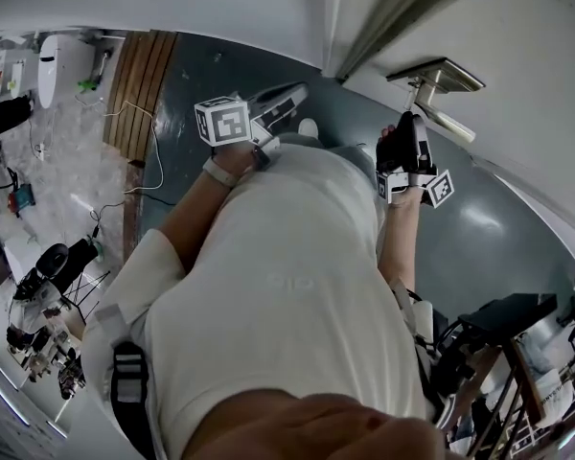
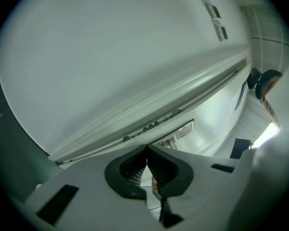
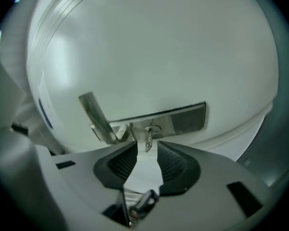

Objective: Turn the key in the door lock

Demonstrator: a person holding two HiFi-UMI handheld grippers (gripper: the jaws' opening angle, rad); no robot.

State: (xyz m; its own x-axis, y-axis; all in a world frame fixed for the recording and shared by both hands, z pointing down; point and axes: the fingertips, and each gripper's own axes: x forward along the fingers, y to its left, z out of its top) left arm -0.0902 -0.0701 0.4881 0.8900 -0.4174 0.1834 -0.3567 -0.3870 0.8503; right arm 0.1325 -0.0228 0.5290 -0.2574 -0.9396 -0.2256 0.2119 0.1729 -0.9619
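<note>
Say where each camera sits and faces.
Head view: on the head, steeply down past the torso at left gripper, right gripper and handle.
Left gripper view: on that gripper, shut jaws, facing the door frame.
Right gripper view: on that gripper, open jaws, facing key and handle.
Shared: handle, in head and right gripper views.

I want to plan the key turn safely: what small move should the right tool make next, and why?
Probably ease the right tool slightly forward until the key sits between its pads. Its jaws stand apart, and the key sticks out of the lock plate just ahead of their tips, apparently untouched, so closing now might miss it.
</note>
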